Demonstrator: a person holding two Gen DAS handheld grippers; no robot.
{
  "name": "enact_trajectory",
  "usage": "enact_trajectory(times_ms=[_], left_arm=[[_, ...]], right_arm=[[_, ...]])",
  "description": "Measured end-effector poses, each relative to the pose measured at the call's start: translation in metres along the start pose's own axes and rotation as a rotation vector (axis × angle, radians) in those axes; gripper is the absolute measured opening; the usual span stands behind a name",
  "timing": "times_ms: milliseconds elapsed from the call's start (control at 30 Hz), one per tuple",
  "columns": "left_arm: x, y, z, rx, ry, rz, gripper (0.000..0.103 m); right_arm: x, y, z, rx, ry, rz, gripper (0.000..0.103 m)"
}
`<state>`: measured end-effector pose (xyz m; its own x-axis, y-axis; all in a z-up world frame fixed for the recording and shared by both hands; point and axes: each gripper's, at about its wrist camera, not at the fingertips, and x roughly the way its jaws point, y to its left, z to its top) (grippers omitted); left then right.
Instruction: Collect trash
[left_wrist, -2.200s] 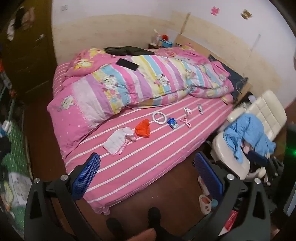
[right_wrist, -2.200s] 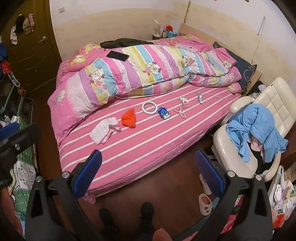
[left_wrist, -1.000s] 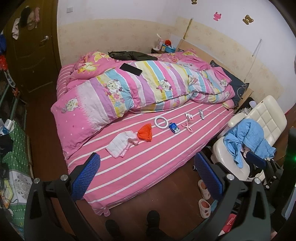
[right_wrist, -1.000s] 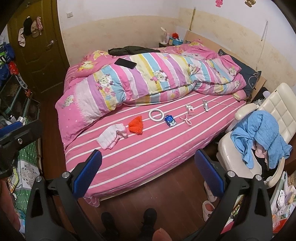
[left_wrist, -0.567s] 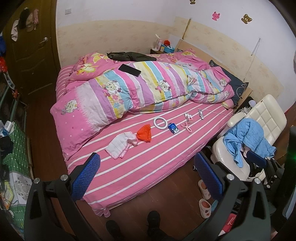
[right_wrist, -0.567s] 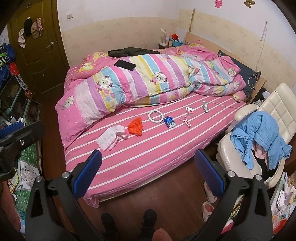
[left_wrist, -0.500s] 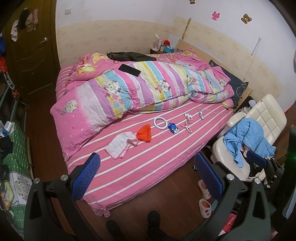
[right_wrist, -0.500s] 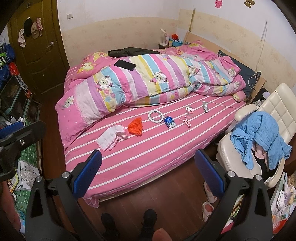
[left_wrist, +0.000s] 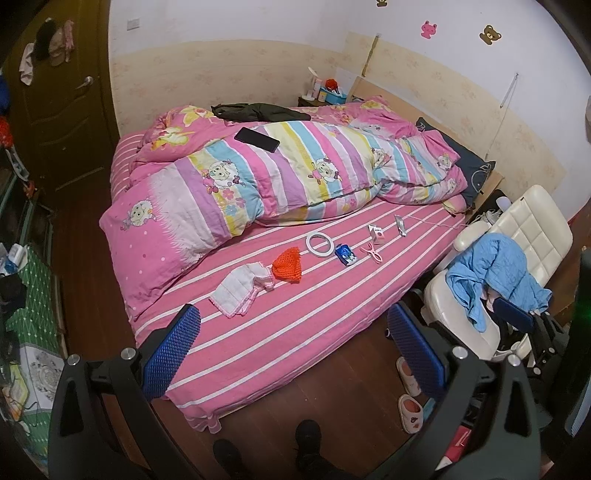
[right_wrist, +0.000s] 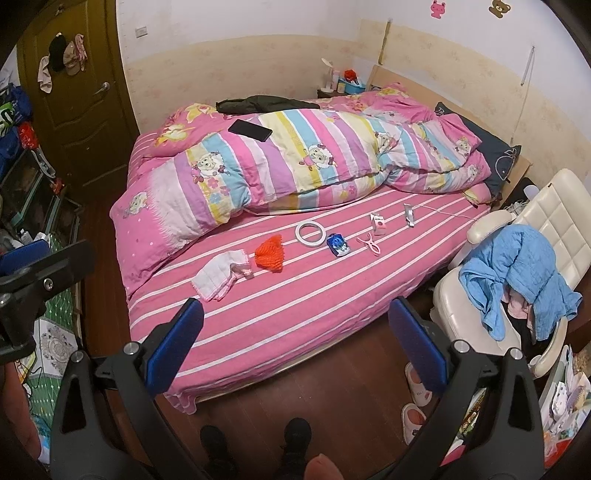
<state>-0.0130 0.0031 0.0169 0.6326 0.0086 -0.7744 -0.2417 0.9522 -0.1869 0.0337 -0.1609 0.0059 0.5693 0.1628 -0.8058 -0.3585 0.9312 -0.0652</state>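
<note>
A row of small litter is laid on the striped bed (left_wrist: 295, 317), well ahead of both sets of jaws: a blue wrapper (left_wrist: 346, 255), a small carton (left_wrist: 376, 234), and a silver packet (left_wrist: 400, 226). The left gripper (left_wrist: 293, 354) and right gripper (right_wrist: 295, 350) are held wide open, with nothing gripped.

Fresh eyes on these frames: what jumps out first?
The big pink-striped bed fills both views, with a rumpled pink cartoon-sheep quilt heaped along its far side and a black phone on top. A row of small items lies on the bare sheet, brightest the orange knitted cap and blue snack packet. Both tools, left and right, hang open and empty above the near edge.
</note>
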Motion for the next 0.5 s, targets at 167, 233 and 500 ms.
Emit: enact_trajectory(times_ms=[167,233,500], left_arm=[[0.0001,-0.0008,0.0007,0.0,0.001,0.001,0.098],[0.0,-0.0011,0.0006,-0.001,0.001,0.002,0.098],[-0.0003,-0.0021,0.0004,0.0,0.001,0.002,0.098]], right_arm=[[0.0002,-0.0014,-0.0003,0.0,0.0,0.001,0.099],[0.0002,-0.001,-0.0004,0.0,0.0,0.0,0.099],[0.0002,-0.0021,-0.0008,0.0,-0.001,0.002,0.099]])
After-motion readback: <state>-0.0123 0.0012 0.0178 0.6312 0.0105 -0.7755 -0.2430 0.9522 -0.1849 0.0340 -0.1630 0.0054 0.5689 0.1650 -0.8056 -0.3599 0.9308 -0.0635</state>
